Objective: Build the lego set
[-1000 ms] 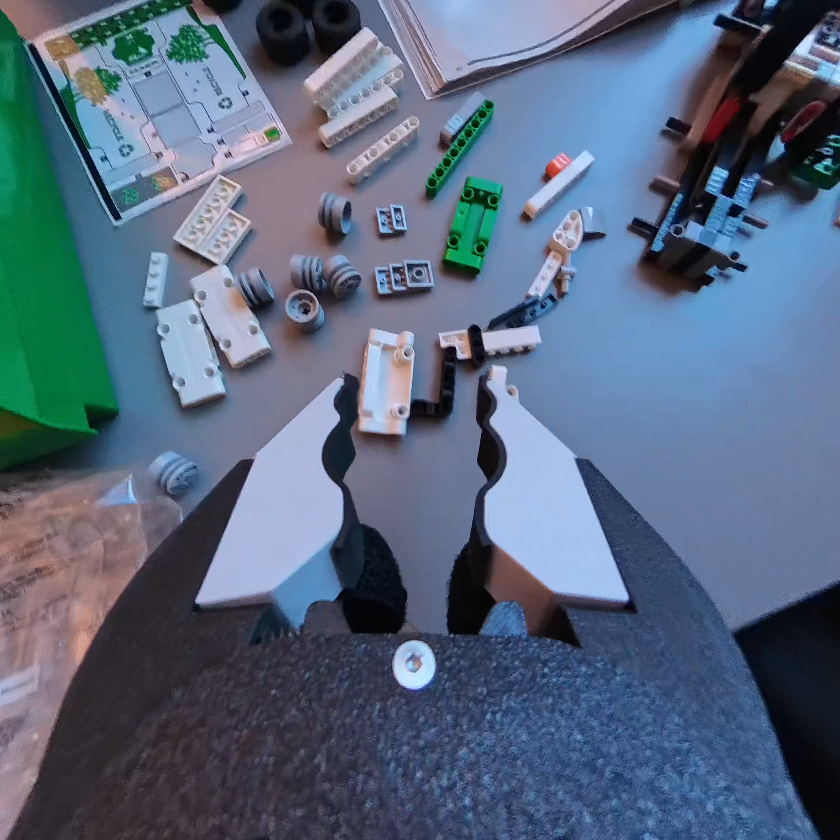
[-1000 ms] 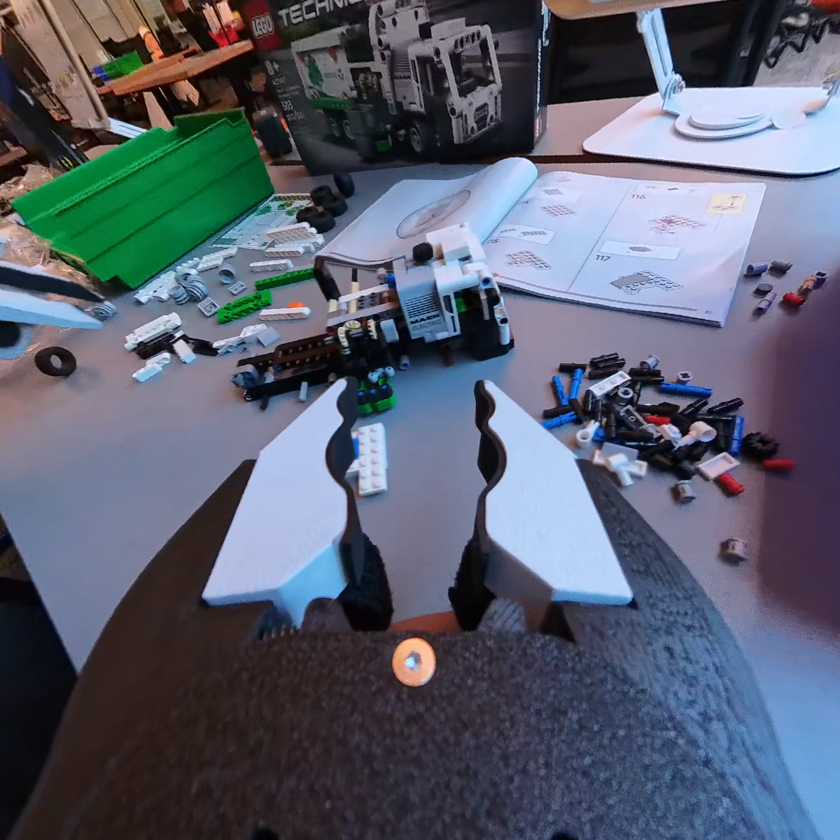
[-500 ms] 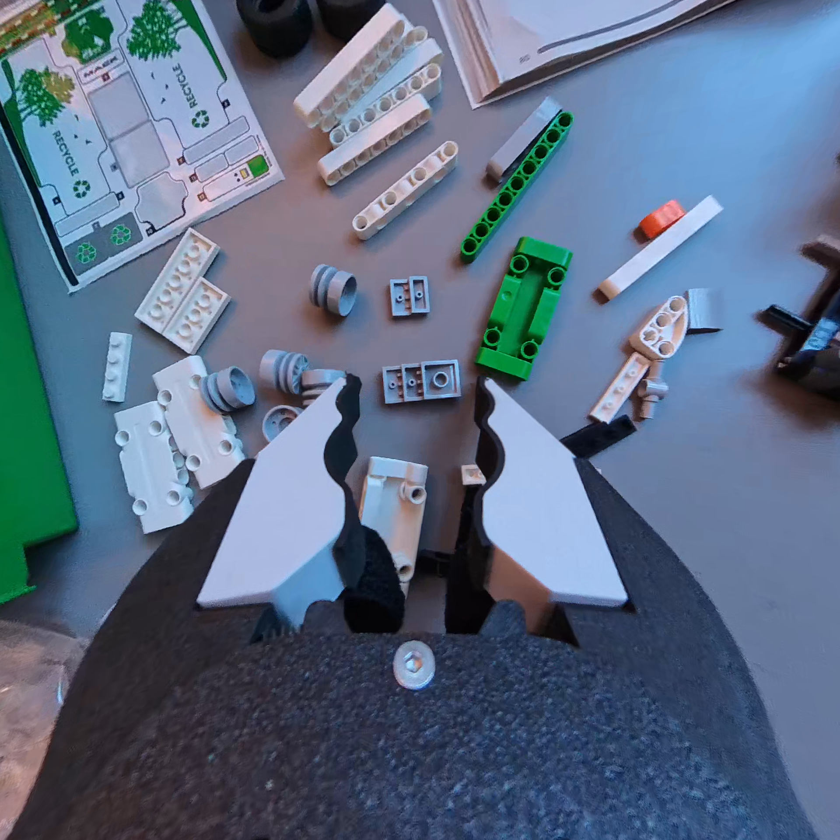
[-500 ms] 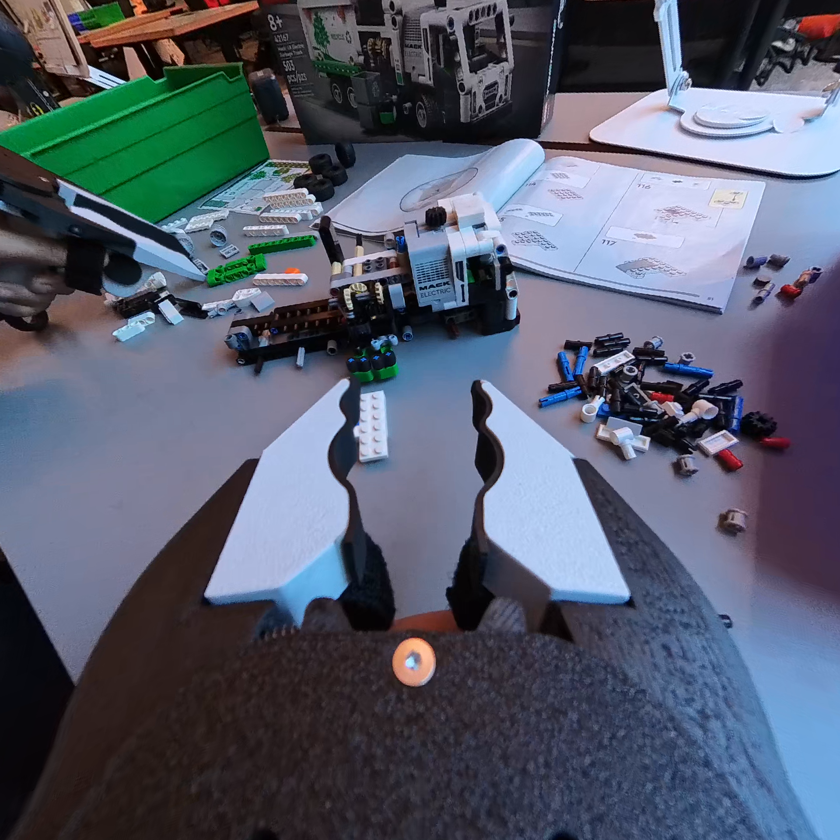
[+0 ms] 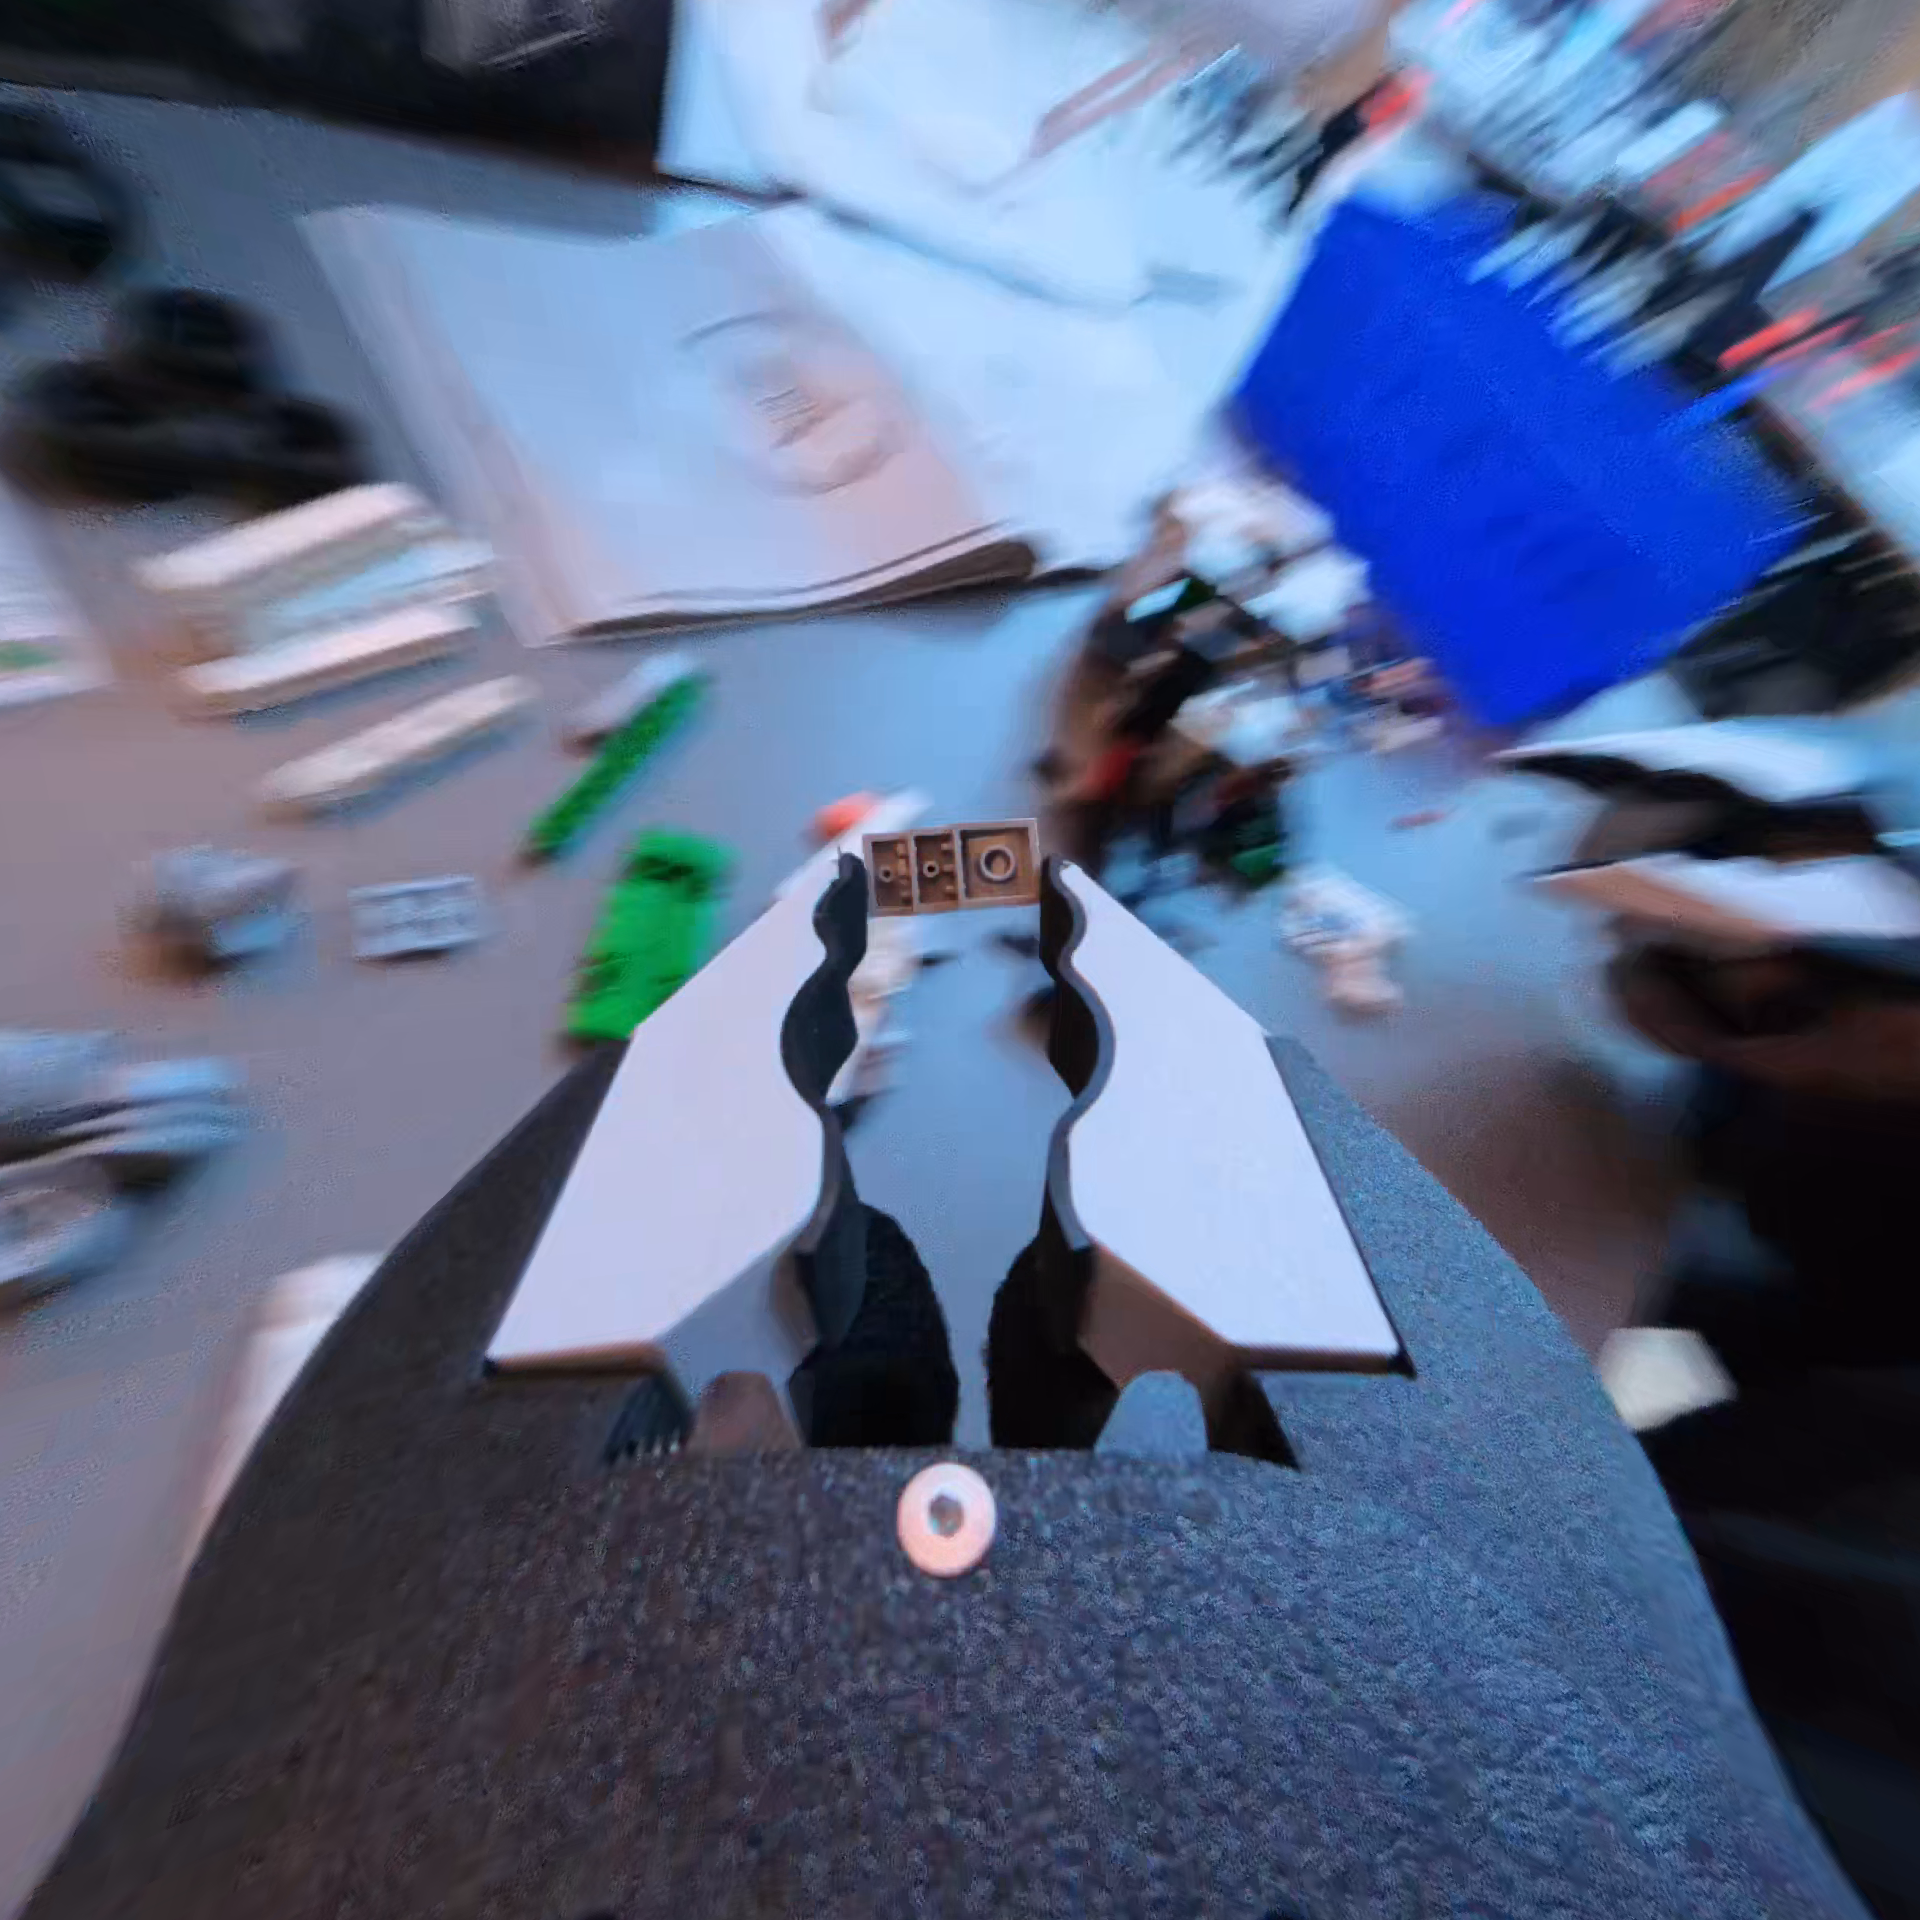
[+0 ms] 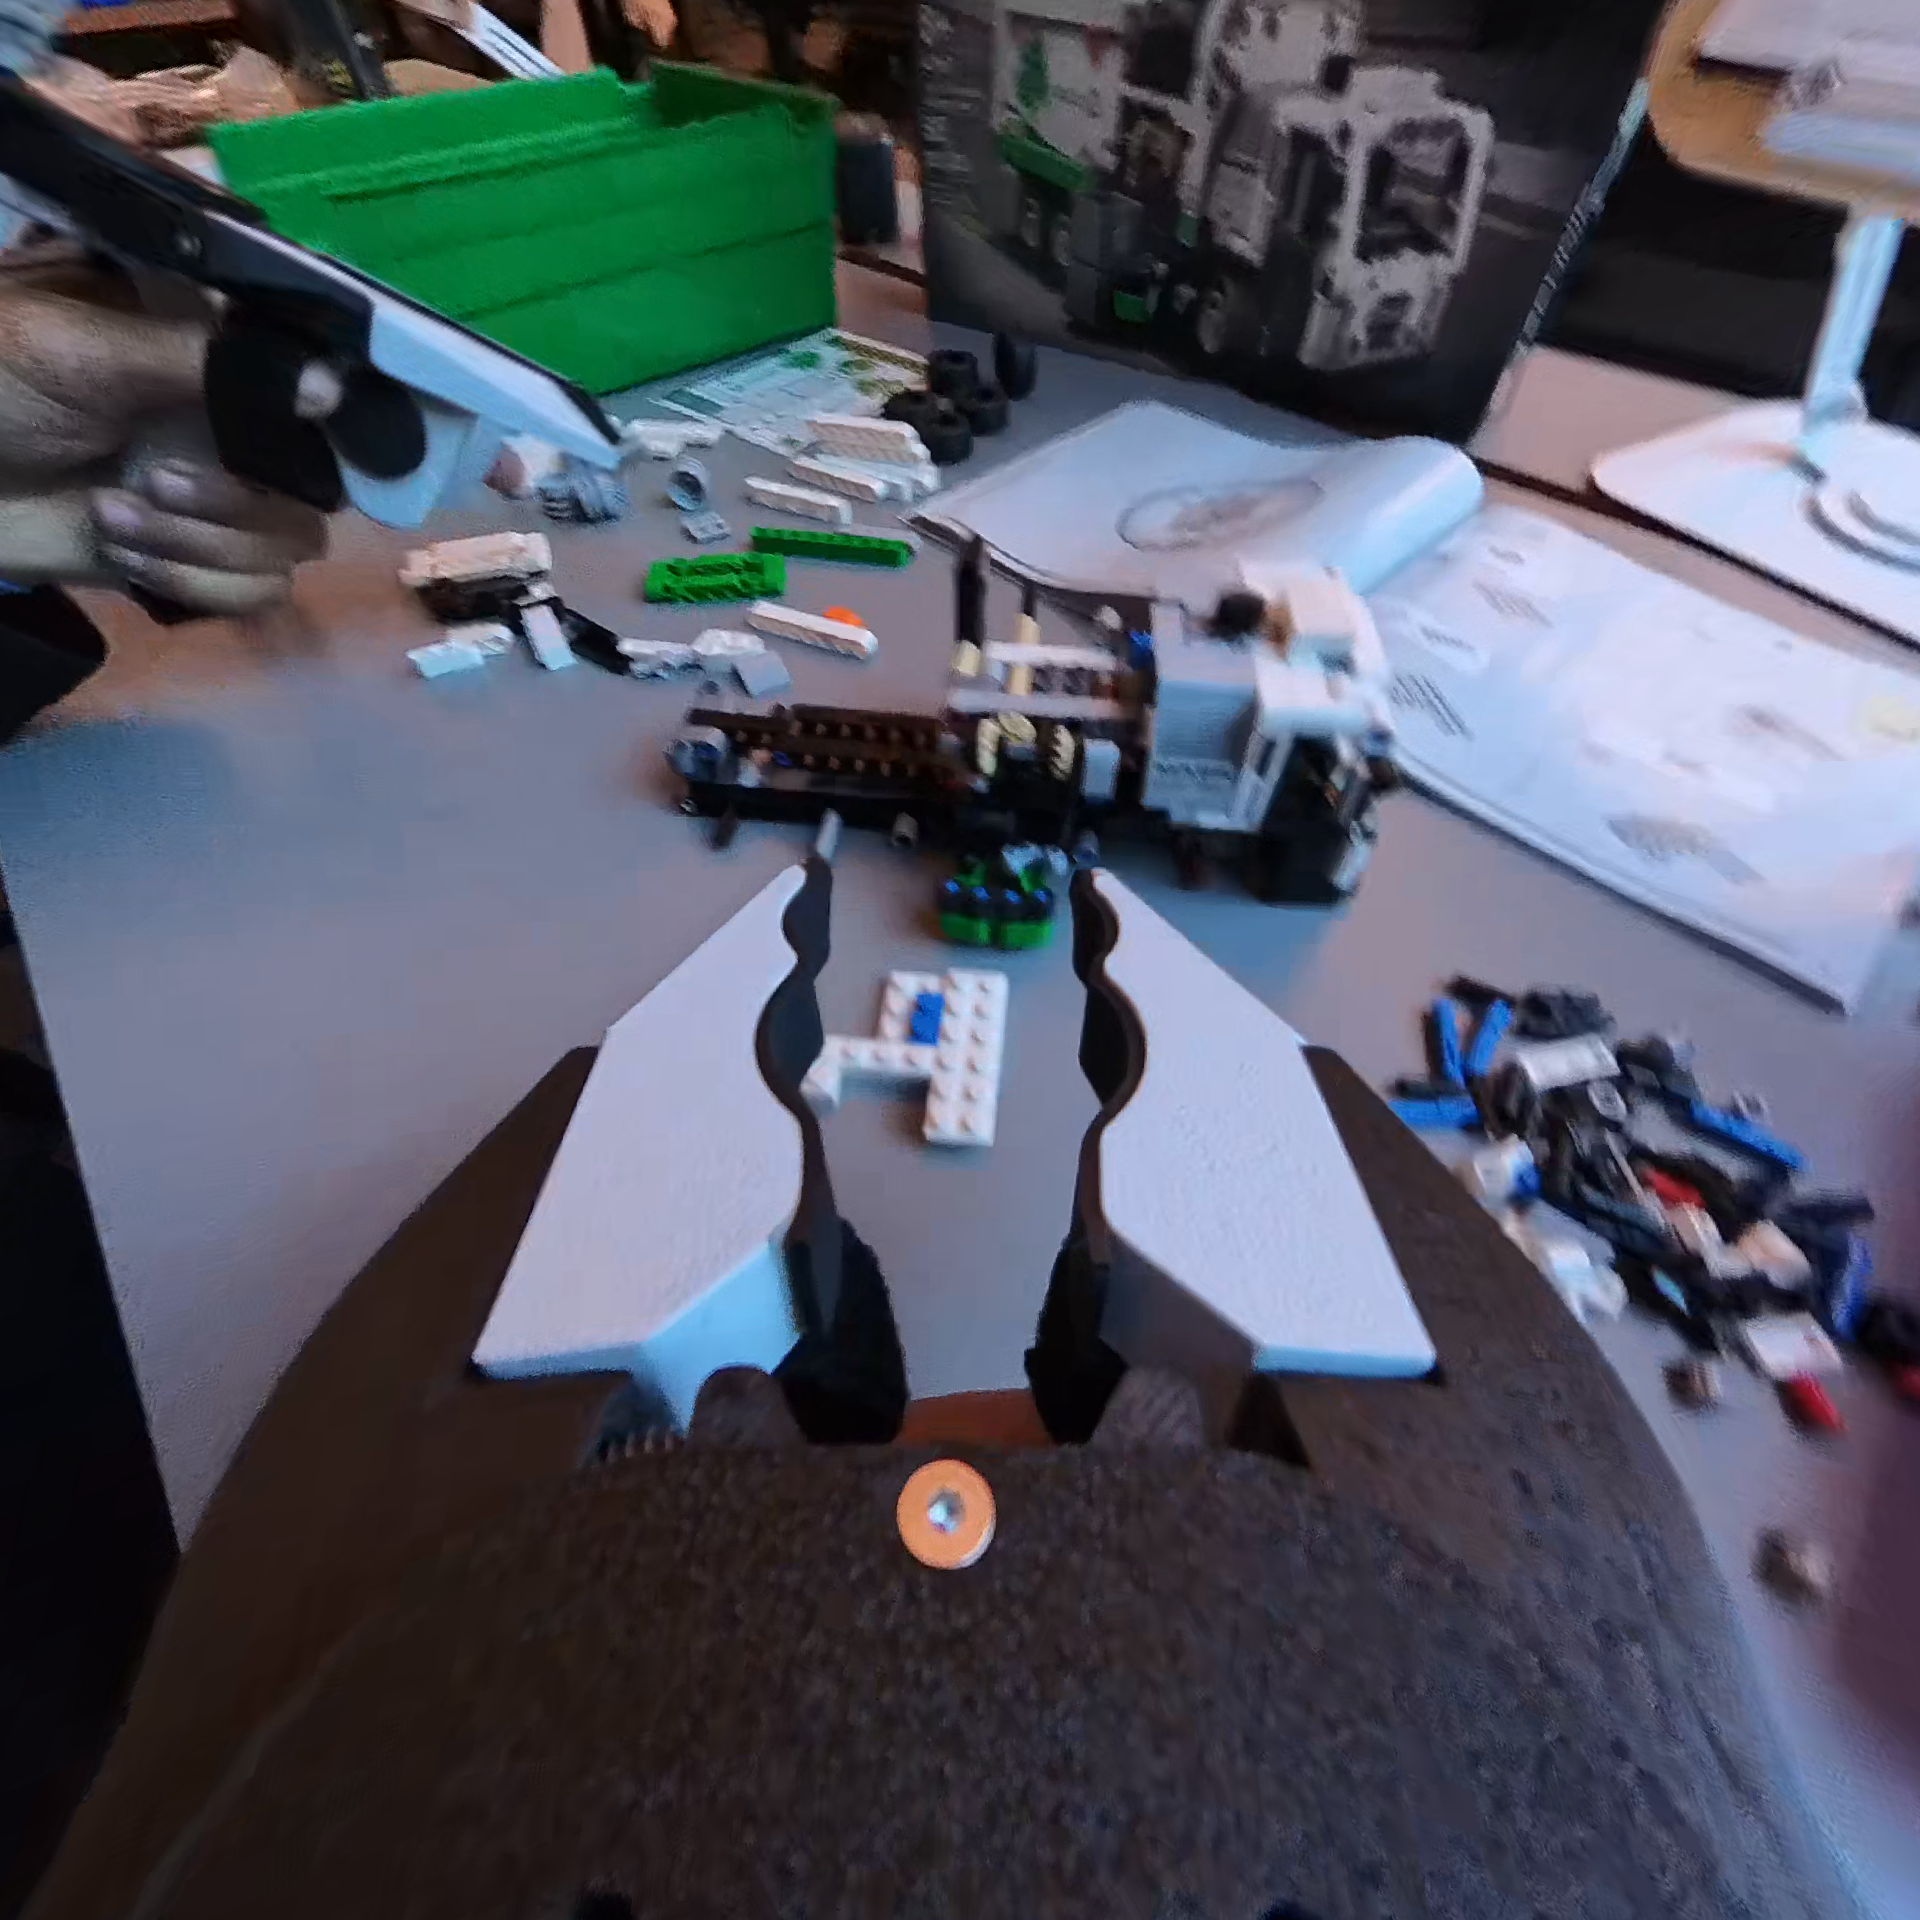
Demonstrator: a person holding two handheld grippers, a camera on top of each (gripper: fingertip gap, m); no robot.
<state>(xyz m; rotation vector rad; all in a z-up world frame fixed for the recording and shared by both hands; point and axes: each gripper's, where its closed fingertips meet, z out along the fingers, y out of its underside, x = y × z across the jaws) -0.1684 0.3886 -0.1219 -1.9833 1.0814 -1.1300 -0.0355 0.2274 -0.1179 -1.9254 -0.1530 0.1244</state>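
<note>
My left gripper (image 5: 950, 878) is shut on a small grey plate piece (image 5: 951, 871), held at its fingertips with the underside facing the camera, lifted off the table; the view behind it is blurred. It also shows in the right wrist view (image 6: 613, 436), held by a hand at the left above the loose parts. My right gripper (image 6: 943, 883) is open and empty above a white plate assembly (image 6: 940, 1049) with a blue stud. The partly built truck (image 6: 1091, 738) stands just beyond it.
A green bin (image 6: 540, 218) and the set's box (image 6: 1247, 187) stand at the back. The open instruction booklet (image 6: 1558, 665) lies to the right. A pile of small black, blue and red pins (image 6: 1642, 1153) lies at the right. Loose white and green beams (image 6: 727, 571) lie at the left. Spacing between my two grippers at the tips: around 20 centimetres.
My left gripper closed on the grey plate piece and lifted it off the table, swinging up fast. My right gripper moved forward over the white plate assembly.
</note>
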